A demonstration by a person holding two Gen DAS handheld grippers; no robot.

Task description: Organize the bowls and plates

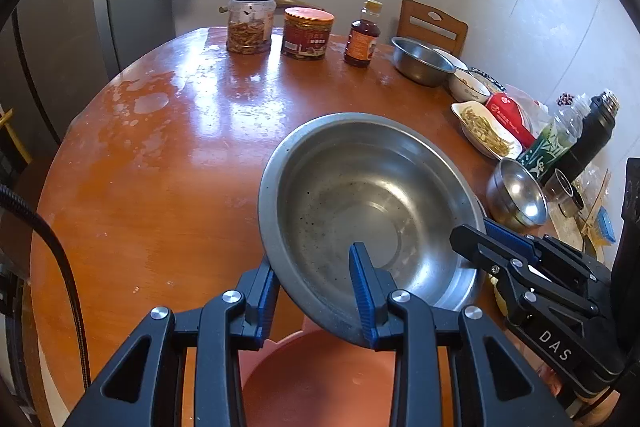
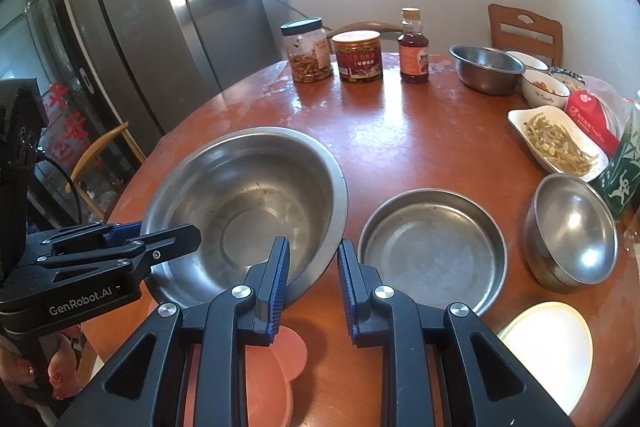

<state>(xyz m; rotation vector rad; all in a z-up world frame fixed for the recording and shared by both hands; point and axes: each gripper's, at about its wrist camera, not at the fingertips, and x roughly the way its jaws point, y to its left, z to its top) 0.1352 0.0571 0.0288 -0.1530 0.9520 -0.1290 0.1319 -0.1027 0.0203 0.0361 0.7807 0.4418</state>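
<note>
The large steel bowl [image 2: 244,211] is held at the near left part of the round wooden table [image 1: 168,147], tipped, with its near rim over the table's edge above a pink plastic stool [image 1: 320,379]. Its rim is clamped between the fingers of the left gripper [image 1: 316,291], one pad outside the wall and one inside, which explains the tilt: the bowl is carried by one edge alone. The right gripper [image 2: 314,287] is held just beside the bowl's right rim, its jaws slightly apart with nothing between them, seemingly kept ready to steady the bowl or to take the next dish.

A likely destination is suggested by the shallow steel dish [image 2: 432,247] lying flat to the right, with a smaller steel bowl [image 2: 572,231] tilted beyond it; nesting is judged to be the aim.

The shallow dish and a pale round plate [image 2: 548,347] at the near edge are shown only by the right wrist view, as is the person's hand [image 2: 60,367] on the left gripper's handle. The pinch on the rim is shown plainly only by the left wrist view, where the shallow dish is hidden behind the lifted bowl. Jars, a bottle and food dishes are seen well apart at the far side.
</note>
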